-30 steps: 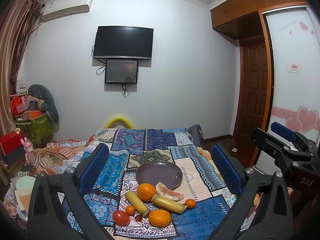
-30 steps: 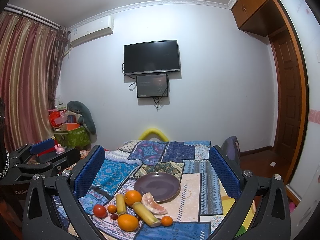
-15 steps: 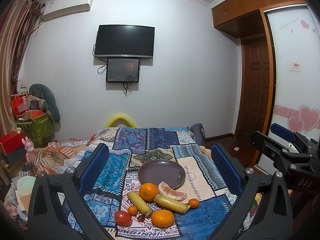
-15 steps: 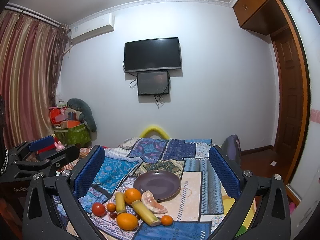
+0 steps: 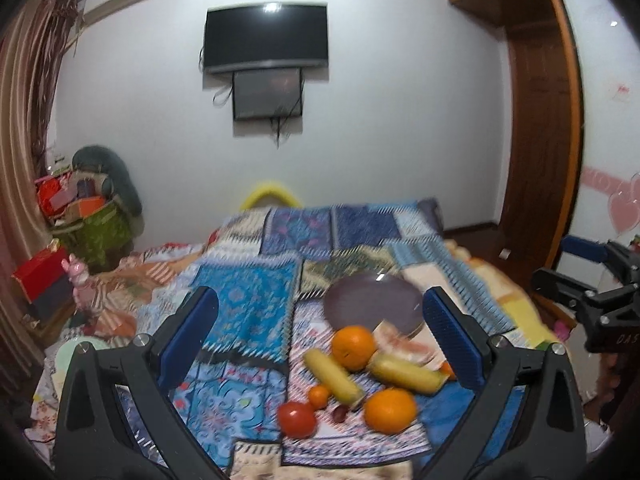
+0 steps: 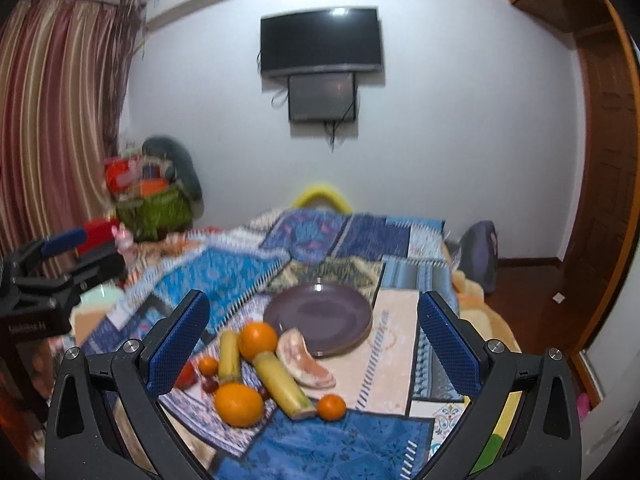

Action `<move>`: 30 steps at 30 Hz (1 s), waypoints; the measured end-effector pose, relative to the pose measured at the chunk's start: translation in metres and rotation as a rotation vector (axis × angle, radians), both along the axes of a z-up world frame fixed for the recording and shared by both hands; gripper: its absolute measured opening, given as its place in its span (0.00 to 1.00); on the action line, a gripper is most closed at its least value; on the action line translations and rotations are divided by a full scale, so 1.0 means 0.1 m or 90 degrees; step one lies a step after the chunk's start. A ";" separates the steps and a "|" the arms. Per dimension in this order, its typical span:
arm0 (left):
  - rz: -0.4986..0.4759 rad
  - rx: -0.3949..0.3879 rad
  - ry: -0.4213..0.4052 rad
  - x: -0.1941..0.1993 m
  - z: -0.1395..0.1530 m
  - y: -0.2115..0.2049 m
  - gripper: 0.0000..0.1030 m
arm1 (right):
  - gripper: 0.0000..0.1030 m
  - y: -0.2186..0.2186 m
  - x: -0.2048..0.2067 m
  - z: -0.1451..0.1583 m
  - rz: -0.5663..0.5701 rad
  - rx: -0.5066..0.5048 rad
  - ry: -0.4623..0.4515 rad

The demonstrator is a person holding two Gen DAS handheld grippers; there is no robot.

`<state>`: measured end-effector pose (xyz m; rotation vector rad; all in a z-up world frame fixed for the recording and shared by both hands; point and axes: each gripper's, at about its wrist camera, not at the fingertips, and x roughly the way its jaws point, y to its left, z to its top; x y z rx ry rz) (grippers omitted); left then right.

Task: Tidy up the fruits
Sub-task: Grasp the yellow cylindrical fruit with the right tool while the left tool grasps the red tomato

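Left gripper (image 5: 320, 336) is hanging spread wide over the patchwork bedspread (image 5: 248, 304), holding nothing; right gripper (image 6: 312, 340) likewise gaping and empty. Fruit is sitting in a cluster on the cloth, left to right: tomato (image 5: 297, 419), small tangerine (image 5: 319, 395), two yellow stalks (image 6: 282, 385), two oranges (image 6: 239, 405), pomelo wedge (image 6: 306, 363), second tangerine (image 6: 332, 407). Purple plate (image 6: 320, 312) is lying just behind the pile, nothing in it; wedge is touching its near rim.
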<state>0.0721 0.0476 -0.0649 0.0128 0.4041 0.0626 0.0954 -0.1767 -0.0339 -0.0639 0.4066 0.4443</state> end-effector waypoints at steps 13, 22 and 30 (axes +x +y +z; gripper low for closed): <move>0.037 -0.061 0.169 0.49 -0.73 0.64 0.71 | 0.59 0.30 0.55 -0.66 0.089 -0.072 0.156; 0.023 -0.101 0.273 0.71 -1.23 0.77 0.66 | 0.42 0.45 0.85 -1.18 0.142 -0.105 0.261; -0.024 -0.107 0.321 0.76 -1.48 0.64 0.66 | 0.40 0.56 0.97 -1.53 0.179 -0.118 0.335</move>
